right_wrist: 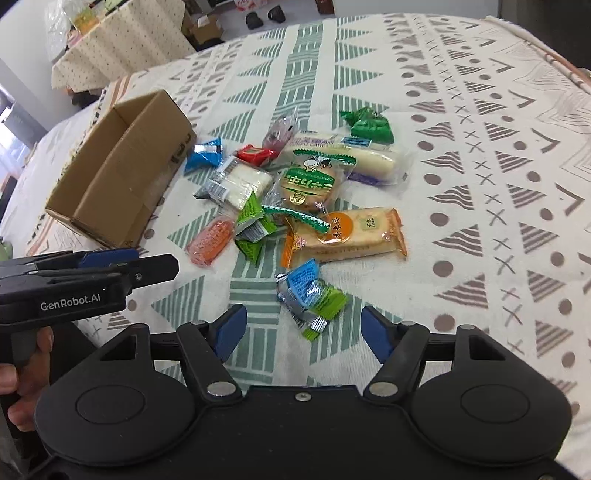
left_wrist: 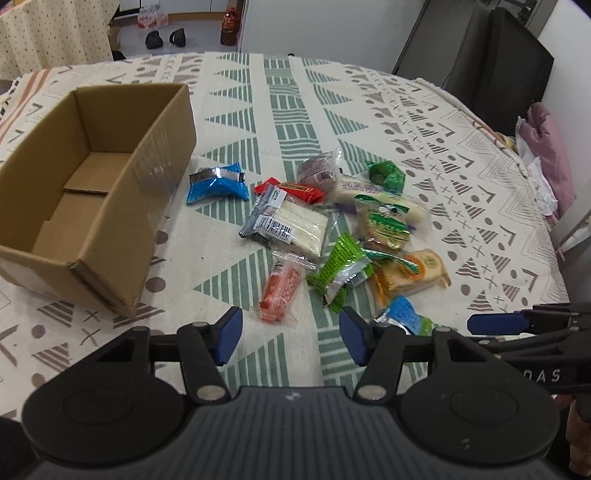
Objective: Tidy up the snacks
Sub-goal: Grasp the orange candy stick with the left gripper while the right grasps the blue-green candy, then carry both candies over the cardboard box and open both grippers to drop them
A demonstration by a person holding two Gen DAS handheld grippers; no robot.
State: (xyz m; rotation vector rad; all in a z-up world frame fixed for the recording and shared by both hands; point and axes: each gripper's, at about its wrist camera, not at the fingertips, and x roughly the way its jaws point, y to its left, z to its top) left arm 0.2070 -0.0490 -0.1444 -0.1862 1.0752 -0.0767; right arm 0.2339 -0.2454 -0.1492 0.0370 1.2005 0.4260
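An empty cardboard box point(left_wrist: 92, 192) point(right_wrist: 122, 177) stands open at the left of the patterned tablecloth. To its right lies a loose pile of wrapped snacks: a blue packet point(left_wrist: 218, 183), a white wafer pack point(left_wrist: 291, 223), an orange-pink packet point(left_wrist: 282, 291), a green packet point(left_wrist: 340, 271) and an orange cracker pack point(right_wrist: 345, 236). My left gripper point(left_wrist: 290, 338) hovers open just short of the pile, nothing between its fingers. My right gripper point(right_wrist: 303, 334) is open too, its fingers either side of a blue-green packet point(right_wrist: 310, 293) lying just ahead.
A dark cabinet point(left_wrist: 491, 59) and pink cloth point(left_wrist: 546, 155) sit past the table's right edge. Shoes point(left_wrist: 164, 37) and a bottle point(left_wrist: 229, 26) are on the floor beyond the far edge. A hand point(right_wrist: 26, 376) holds the left gripper's handle. Bare cloth lies right of the pile.
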